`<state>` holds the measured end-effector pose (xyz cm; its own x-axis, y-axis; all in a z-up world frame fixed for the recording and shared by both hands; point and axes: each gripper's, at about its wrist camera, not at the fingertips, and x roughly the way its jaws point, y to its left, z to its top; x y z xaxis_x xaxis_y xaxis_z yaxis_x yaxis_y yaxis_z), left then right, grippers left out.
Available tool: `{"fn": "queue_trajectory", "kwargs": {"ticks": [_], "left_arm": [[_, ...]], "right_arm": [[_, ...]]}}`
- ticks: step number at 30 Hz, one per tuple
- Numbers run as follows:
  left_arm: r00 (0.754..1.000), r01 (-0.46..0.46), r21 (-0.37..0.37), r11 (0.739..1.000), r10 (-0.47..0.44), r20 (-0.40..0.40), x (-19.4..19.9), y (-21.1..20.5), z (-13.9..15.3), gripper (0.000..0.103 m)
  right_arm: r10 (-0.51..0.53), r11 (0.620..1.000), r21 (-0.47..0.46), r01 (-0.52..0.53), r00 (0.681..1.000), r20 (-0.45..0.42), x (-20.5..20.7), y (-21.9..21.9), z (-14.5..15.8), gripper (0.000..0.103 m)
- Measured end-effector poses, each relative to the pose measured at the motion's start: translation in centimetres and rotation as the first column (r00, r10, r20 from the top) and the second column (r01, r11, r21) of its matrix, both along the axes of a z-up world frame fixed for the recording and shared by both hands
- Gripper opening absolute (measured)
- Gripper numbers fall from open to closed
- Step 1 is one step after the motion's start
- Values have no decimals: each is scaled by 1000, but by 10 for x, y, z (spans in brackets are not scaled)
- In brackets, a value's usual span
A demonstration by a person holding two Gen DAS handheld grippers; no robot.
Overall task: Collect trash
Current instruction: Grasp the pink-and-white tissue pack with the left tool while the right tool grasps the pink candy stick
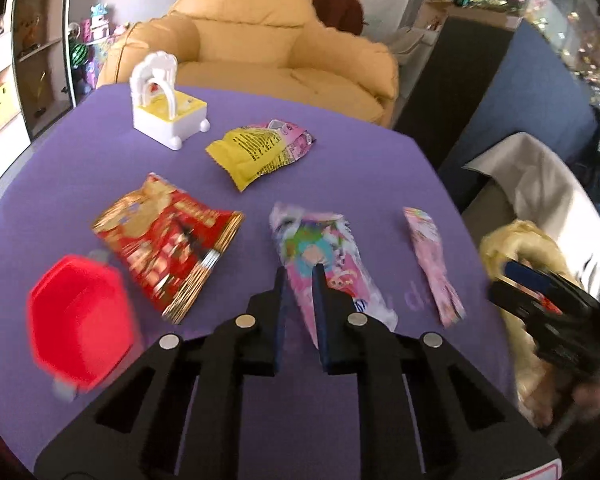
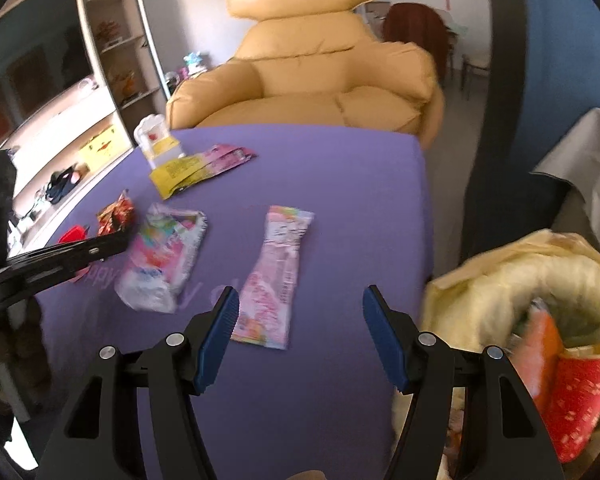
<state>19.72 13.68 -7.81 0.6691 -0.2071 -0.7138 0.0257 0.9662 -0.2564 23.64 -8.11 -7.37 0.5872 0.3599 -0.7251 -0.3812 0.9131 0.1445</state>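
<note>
Left gripper (image 1: pixel 300 270) of matte black plastic, angular triangular cut-outs in its frame, round silver screw heads at the pivots, dark blue pads, a pink-edged label at its base, right gripper (image 2: pixel 300 300) alike, ribbed blue pads (image 2: pixel 220 328)

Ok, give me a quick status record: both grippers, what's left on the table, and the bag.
left gripper: closed, apparently pinching the colourful wrapper
right gripper: open, empty, above the table, just short of the pale pink wrapper
also on table: red snack bag, yellow wrapper, red hexagonal piece, white toy
trash bag: open beside the table's right edge, trash already inside
</note>
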Motion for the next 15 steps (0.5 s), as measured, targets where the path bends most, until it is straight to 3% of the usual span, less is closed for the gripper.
{"fn": "queue_trajectory", "kwargs": {"ticks": [5, 9, 11, 15], "left_arm": [[999, 23, -30, 999, -22, 23, -33, 13, 11, 12], [1000, 15, -46, 999, -14, 14, -40, 19, 7, 14], [1000, -5, -47, 999, 5, 2, -39, 21, 2, 27], [1000, -9, -57, 998, 9, -11, -37, 23, -1, 35]], "right_arm": [[32, 999, 8, -32, 999, -25, 19, 23, -6, 61], [21, 998, -51, -23, 999, -46, 45, 45, -17, 61], [22, 997, -67, -26, 998, -56, 53, 52, -23, 61], [52, 998, -38, -55, 996, -78, 58, 58, -29, 61]]}}
